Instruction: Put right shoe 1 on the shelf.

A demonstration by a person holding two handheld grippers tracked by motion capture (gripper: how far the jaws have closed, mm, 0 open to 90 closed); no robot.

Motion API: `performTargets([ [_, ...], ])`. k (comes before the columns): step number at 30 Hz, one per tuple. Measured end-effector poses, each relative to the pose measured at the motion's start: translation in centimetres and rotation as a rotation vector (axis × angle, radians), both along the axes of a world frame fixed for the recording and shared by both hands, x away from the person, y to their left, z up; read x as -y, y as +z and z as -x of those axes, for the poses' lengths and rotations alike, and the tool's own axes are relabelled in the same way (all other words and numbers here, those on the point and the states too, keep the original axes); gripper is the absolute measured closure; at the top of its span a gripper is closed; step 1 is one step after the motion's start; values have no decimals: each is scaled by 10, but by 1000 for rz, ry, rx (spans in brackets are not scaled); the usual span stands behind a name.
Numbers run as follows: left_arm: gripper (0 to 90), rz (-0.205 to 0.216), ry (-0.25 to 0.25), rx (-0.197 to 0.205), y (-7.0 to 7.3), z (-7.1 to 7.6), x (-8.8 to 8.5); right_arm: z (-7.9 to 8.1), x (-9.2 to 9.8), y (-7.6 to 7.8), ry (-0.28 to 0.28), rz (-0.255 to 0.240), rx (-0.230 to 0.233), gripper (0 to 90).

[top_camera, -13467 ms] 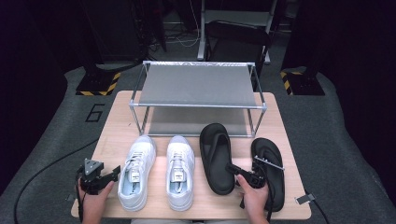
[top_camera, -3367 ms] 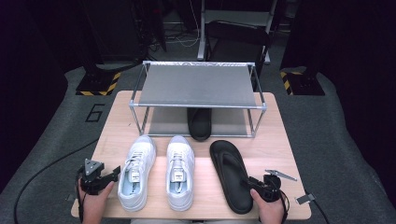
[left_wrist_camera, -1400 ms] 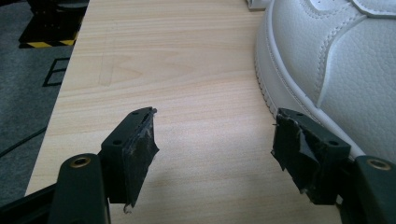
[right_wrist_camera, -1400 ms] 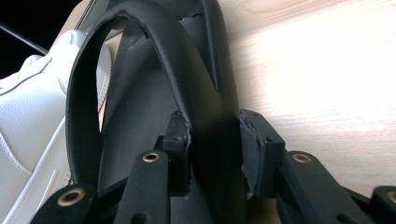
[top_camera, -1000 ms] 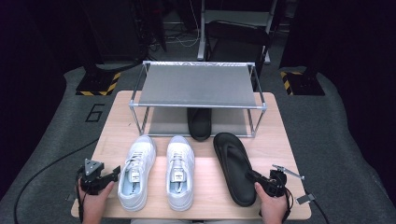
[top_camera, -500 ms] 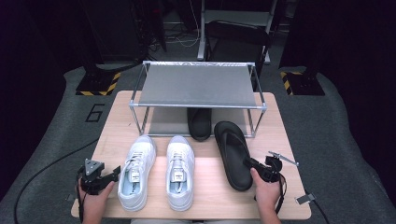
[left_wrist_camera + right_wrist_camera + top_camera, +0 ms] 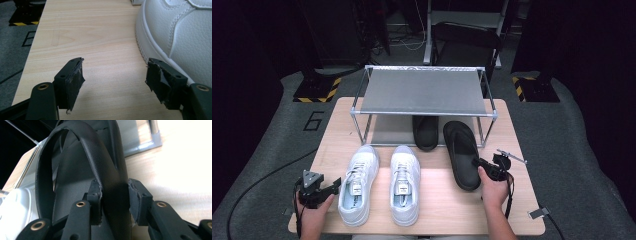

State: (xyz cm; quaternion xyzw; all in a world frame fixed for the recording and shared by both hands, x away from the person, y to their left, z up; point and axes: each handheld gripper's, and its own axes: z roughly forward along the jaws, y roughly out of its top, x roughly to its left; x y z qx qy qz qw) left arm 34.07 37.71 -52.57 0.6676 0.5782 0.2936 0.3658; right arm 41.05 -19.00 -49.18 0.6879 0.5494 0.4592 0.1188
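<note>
Right gripper point(image 7: 482, 165) clamped on strap of black rubber flip-flop point(image 7: 461, 154), 3 o'clock of white leather sneakers point(image 7: 381, 182). Left gripper point(image 7: 115, 80) jaws apart, empty, 9 o'clock of sneakers.

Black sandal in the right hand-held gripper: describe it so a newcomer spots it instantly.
Find the metal shoe rack at the table's far side. Just before its right front leg lies a black sandal, toe toward the rack. Unlike the sandal under the rack, it lies mostly outside, clamped by the right hand-held gripper.
</note>
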Motion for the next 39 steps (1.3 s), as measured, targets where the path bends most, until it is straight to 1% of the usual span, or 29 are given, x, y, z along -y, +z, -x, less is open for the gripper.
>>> performTargets([
  [1, 295, -3, -3, -2, 0, 0, 0, -3, -1, 0, -14, -10, -1, 649],
  [2, 295, 0, -3, -6, 1, 0, 0, -4, -1, -1, -12, -15, 0, 649],
  [4, 295, -9, -9, -9, 1, 0, -1, -11, -4, 0, -25, -25, -6, 649],
  [5, 295, -9, -10, -13, 1, 0, -1, -13, -5, 0, -29, -16, -3, 649],
  [7, 295, -7, -7, -5, 0, -1, 0, -20, -11, 2, -34, 10, 7, 649],
  [9, 295, -11, -14, -19, 1, 0, -1, -26, -16, 4, -45, 20, 1, 648],
  [10, 295, -2, -10, -18, 1, 0, -1, -30, -18, 4, -52, 32, 0, 649],
  [11, 295, 0, -2, -1, 0, -1, -1, -33, -20, 5, -62, 39, 4, 649],
  [12, 295, 10, 5, -1, 0, 0, 0, -37, -22, 4, -58, 49, 5, 648],
  [13, 295, 12, 2, -9, 0, 0, -1, -41, -23, 4, -64, 48, 3, 648],
  [14, 295, 4, -1, -1, 0, -1, -2, -44, -25, 4, -60, 61, -9, 648],
  [15, 295, 4, 0, 3, 0, -1, -2, -46, -26, 3, -63, 73, -4, 648],
  [16, 295, -3, -8, -17, 1, 0, -3, -49, -27, 3, -67, 78, -4, 648],
  [17, 295, 7, -6, -15, 1, 0, -3, -51, -27, 3, -73, 82, 1, 648],
  [18, 295, 6, -6, -13, 1, 0, -3, -54, -27, 2, -75, 80, 0, 648],
  [19, 295, 2, -3, 3, 0, -1, -2, -56, -27, 1, -81, 81, -7, 648],
  [20, 295, 3, -1, 1, 0, -1, -2, -59, -27, 0, -91, 82, -7, 648],
  [21, 295, 1, -10, -18, 1, 0, -3, -61, -28, 0, -94, 89, -13, 648],
  [23, 295, 4, -3, -2, 0, -1, -2, -64, -29, 0, -97, 86, -14, 648],
  [24, 295, 5, -3, -3, 0, -1, -1, -67, -30, 0, -93, 77, -5, 648],
  [26, 295, 6, -3, -10, 0, -1, -1, -71, -30, -2, -94, 80, 7, 648],
  [28, 295, 4, -4, -12, 0, -1, -1, -74, -31, -3, -92, 79, 1, 648],
  [30, 295, -13, -17, -20, 1, -1, -3, -79, -33, -3, -94, 80, -8, 647],
  [32, 295, -10, -16, -26, 1, 0, -2, -81, -34, -4, -95, 70, -2, 648],
  [33, 295, -4, -12, -22, 0, 0, -2, -83, -34, -4, -93, 80, 1, 647],
  [35, 295, -7, -13, -20, 0, -1, -2, -85, -36, -3, -99, 77, 6, 648],
  [36, 295, -5, -11, -9, 0, -1, -2, -86, -36, -3, -101, 85, 7, 648],
  [37, 295, -3, -11, -16, 0, -1, -2, -88, -37, -3, -105, 69, 9, 648],
  [39, 295, -5, -13, -21, 0, -1, -2, -91, -37, -4, -108, 62, 11, 648],
])
